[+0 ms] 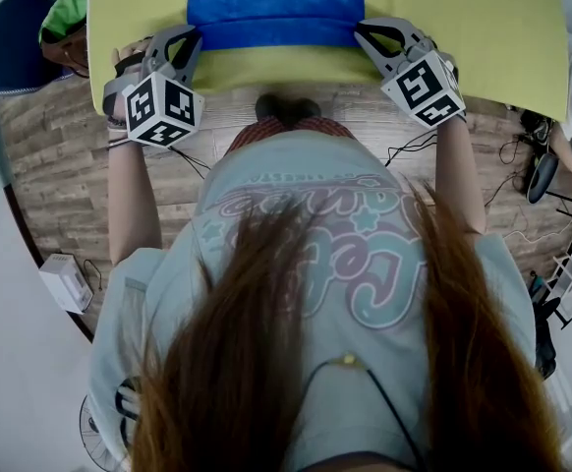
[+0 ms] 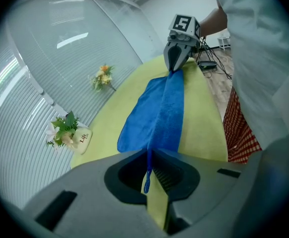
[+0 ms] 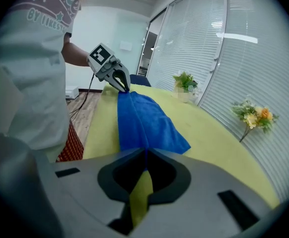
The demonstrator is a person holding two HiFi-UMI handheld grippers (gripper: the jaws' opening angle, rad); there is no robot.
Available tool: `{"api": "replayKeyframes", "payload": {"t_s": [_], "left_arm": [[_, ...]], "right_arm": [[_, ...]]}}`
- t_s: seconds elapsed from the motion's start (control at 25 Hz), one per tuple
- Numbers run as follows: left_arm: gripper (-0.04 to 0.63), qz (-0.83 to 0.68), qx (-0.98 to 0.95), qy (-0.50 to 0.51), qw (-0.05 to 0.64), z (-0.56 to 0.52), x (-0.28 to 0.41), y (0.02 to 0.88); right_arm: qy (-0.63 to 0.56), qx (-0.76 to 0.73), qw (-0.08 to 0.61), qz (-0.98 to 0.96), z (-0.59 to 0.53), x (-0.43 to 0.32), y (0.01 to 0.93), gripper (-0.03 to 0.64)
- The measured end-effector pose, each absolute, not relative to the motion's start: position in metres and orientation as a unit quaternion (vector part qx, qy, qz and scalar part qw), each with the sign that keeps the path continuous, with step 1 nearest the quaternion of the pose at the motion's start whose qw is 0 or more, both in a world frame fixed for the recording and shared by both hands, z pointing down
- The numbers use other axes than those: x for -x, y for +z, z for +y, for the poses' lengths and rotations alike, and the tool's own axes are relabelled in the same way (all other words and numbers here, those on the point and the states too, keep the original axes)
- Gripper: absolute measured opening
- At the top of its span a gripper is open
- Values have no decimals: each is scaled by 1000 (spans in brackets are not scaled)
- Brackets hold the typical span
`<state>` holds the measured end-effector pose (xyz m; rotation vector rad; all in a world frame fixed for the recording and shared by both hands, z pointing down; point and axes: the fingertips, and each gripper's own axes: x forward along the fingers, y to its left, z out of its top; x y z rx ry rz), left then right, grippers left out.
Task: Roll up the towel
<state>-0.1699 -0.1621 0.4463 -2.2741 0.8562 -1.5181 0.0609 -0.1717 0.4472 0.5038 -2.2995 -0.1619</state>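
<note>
Far edge: a flower pot (image 2: 70, 133) and a loose flower sprig (image 2: 102, 77) sit on the tabletop (image 1: 483, 28) near the window blinds (image 2: 45, 58) — that side is closed.
Middle: bare tabletop lies open either side of the towel (image 1: 274, 8).
Near edge: the person's body (image 1: 306, 264) fills it.

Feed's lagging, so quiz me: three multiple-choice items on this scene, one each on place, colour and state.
1. The towel lies on: A a shelf; B the yellow table cover; C a stool.
2. The towel is: A red; B white; C blue.
3. The left claw and right claw are: A both shut on the towel; B both open; C one open, one shut.

1 B, yellow cover shows around it. 2 C, blue in every view. 3 A, each pinches a near corner of it.
</note>
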Motion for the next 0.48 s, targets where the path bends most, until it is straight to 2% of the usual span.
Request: {"api": "replayKeyframes", "payload": {"t_s": [0.28, 0.48], "left_arm": [[28, 298, 783, -524, 152, -170, 169, 445], [44, 300, 781, -525, 156, -171, 171, 443]], "right_arm": [[-67, -194, 389, -898, -175, -61, 448, 26], [-55, -210, 381, -899, -180, -63, 449, 71]]}}
